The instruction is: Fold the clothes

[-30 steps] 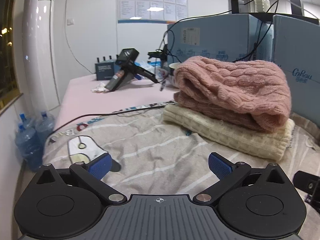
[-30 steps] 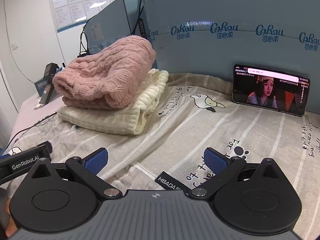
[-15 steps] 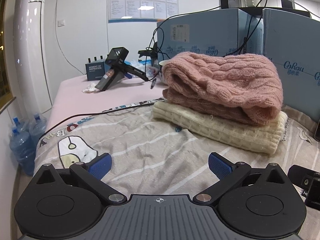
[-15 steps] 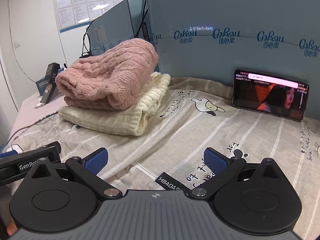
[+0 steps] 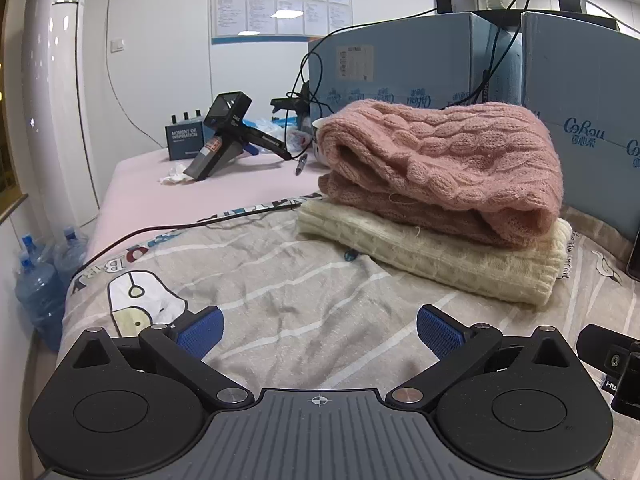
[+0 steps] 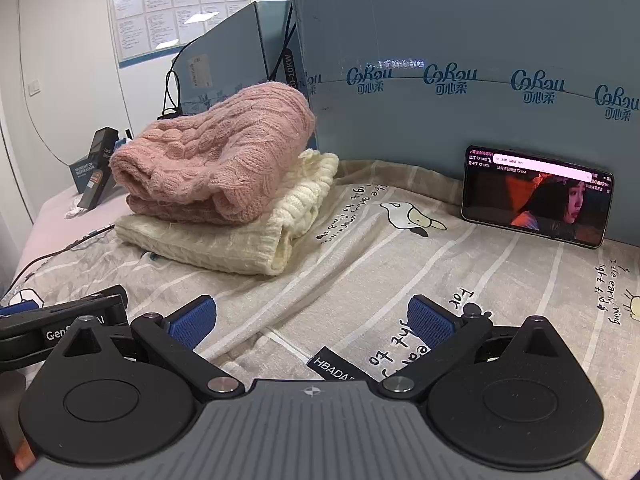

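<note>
Printed bedsheet [image 5: 304, 300] spread over the table, folded pink sweater [image 5: 444, 160] stacked on folded cream sweater [image 5: 436, 252] beside the blue partition [image 6: 460, 40], left gripper [image 5: 320, 330] and right gripper [image 6: 312, 320] both wide apart and empty above the sheet, phone [image 6: 536, 196] shown only in right view, water bottles [image 5: 40, 280] only in left.

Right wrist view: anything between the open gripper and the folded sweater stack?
Only bare striped cartoon bedsheet between the right gripper and the pink cable-knit sweater on the cream knit sweater.
</note>
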`<state>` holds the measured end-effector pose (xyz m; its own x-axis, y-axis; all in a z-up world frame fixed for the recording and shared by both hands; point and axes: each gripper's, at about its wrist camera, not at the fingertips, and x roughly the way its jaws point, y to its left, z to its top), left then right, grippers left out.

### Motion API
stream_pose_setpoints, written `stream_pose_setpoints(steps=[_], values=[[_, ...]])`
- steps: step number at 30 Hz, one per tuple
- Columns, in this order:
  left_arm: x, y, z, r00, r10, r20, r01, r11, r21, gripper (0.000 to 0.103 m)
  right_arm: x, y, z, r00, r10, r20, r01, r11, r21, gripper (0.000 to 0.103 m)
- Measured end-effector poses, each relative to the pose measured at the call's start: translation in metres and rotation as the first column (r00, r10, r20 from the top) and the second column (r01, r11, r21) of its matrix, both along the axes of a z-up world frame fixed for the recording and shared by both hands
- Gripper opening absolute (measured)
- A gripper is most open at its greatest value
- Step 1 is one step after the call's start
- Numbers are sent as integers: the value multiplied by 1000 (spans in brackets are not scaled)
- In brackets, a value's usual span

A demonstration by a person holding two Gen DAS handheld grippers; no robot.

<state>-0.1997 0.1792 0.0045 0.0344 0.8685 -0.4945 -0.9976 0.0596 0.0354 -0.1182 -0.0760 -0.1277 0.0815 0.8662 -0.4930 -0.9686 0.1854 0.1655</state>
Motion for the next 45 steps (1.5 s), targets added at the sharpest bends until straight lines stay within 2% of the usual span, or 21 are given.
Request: stream_pose_setpoints(steps=[45], values=[[-1, 1, 0, 1000, 3, 10, -3, 1000, -3, 103, 2, 0, -1, 1000, -12, -7, 12, 1000, -1, 103]])
